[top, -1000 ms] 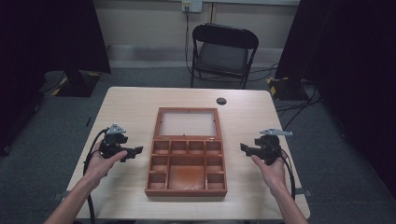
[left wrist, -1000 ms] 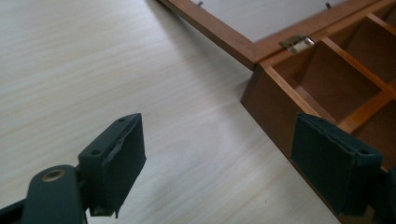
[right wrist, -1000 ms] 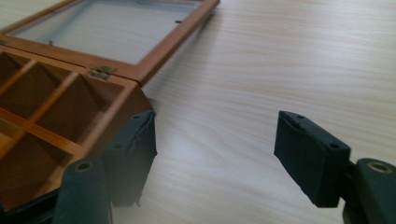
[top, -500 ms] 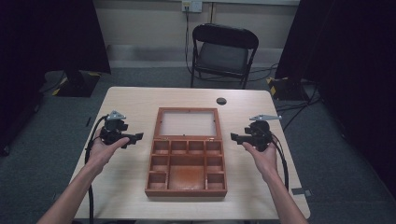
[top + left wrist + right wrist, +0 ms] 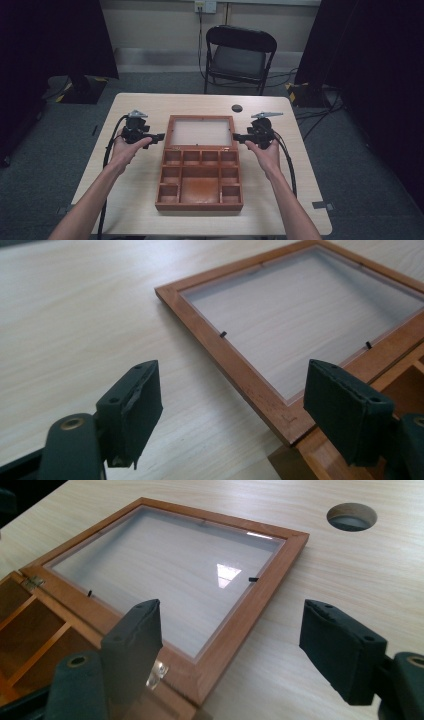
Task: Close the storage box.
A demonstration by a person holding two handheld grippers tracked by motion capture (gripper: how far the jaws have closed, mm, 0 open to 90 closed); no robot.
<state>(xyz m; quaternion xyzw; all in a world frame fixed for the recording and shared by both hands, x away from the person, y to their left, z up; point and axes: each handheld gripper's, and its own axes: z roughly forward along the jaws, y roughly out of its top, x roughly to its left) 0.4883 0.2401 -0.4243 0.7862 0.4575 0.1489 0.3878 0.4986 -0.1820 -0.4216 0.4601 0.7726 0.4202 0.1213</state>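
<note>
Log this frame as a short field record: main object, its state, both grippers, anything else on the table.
main object: wooden box with divided compartments, none visibly holding anything
lid: glass-paned lid lying open flat on the table, hinged at the box's far edge
left gripper: left gripper open, beside the lid's left edge, holding nothing
right gripper: right gripper open, beside the lid's right edge, holding nothing
contact: neither gripper clearly touches the lid
other: round cable hole in the tabletop; folding chair beyond the table

Even overhead light, dark surroundings, glare on the glass lid (image 5: 227, 575).
</note>
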